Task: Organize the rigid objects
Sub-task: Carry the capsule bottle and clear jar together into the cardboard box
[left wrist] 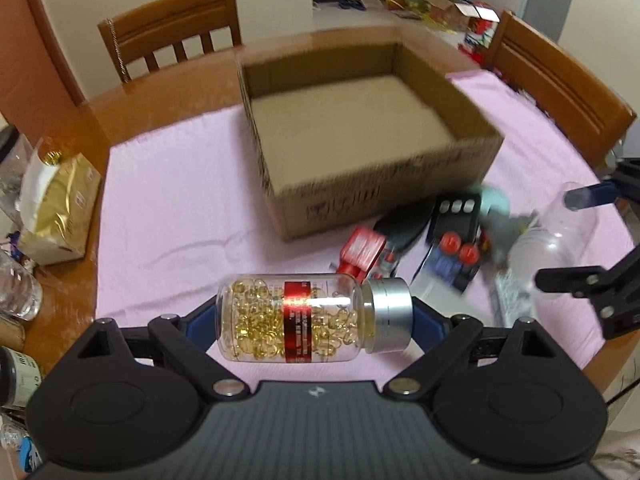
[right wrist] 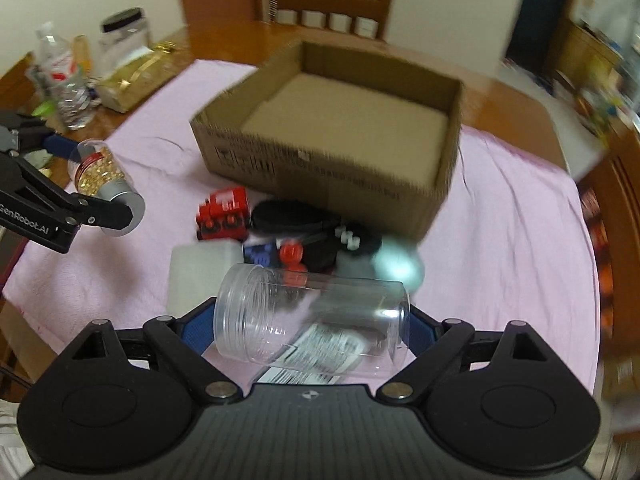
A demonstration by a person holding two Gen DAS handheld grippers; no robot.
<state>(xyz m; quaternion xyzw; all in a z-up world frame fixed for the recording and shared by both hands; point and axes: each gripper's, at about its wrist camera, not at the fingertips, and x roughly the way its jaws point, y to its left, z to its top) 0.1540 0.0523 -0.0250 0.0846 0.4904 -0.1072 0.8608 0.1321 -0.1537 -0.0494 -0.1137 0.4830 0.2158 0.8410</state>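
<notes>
My left gripper (left wrist: 314, 318) is shut on a clear pill bottle (left wrist: 296, 318) of yellow capsules with a red label and silver cap, held sideways above the pink cloth; it also shows in the right wrist view (right wrist: 102, 178). My right gripper (right wrist: 312, 320) is shut on an empty clear plastic jar (right wrist: 312, 316), held sideways; the jar also shows in the left wrist view (left wrist: 556, 236). An open, empty cardboard box (left wrist: 360, 128) (right wrist: 332, 136) stands beyond both. A pile of small items lies in front of it: a red toy train (right wrist: 224, 216), black pieces, red knobs (left wrist: 458, 248), a teal object (right wrist: 400, 266).
A pink cloth (left wrist: 180, 208) covers the round wooden table (left wrist: 160, 96). A gold packet (left wrist: 60, 204), bottles and jars (right wrist: 68, 80) stand at the table's left edge. Wooden chairs (left wrist: 172, 28) (left wrist: 560, 84) stand around it. A white box (right wrist: 200, 276) lies near the right gripper.
</notes>
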